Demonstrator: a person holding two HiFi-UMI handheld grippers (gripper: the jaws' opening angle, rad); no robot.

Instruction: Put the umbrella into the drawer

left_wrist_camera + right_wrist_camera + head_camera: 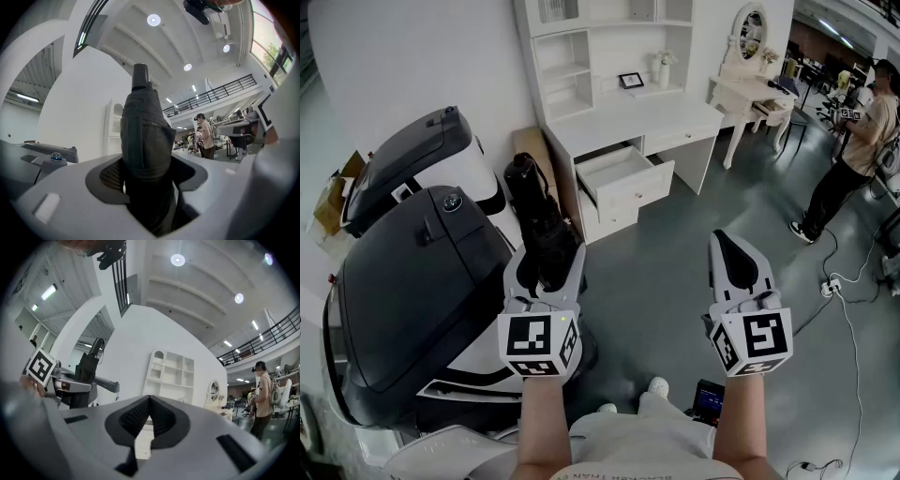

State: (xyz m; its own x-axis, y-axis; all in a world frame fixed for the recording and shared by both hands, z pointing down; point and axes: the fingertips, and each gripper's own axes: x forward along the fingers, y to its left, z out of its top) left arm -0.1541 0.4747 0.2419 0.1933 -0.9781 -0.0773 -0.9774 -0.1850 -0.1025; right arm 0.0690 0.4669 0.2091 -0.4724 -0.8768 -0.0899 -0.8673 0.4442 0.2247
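A folded black umbrella (532, 202) stands upright between the jaws of my left gripper (548, 261), which is shut on its lower part. In the left gripper view the umbrella (145, 136) fills the gap between the pads and its stubby tip points up. My right gripper (724, 246) is level at the right with nothing in it, and its jaws meet at the tips (149, 398). The white desk's drawer (621, 176) is pulled open ahead, between the two grippers. The right gripper view shows the umbrella (87, 373) off to its left.
Two large black-and-white machines (422, 272) crowd the left side, close to my left gripper. The white desk with shelves (623, 94) stands against the wall, a dressing table (755, 94) to its right. A person (853, 155) stands at the far right, and cables (839, 281) lie on the grey floor.
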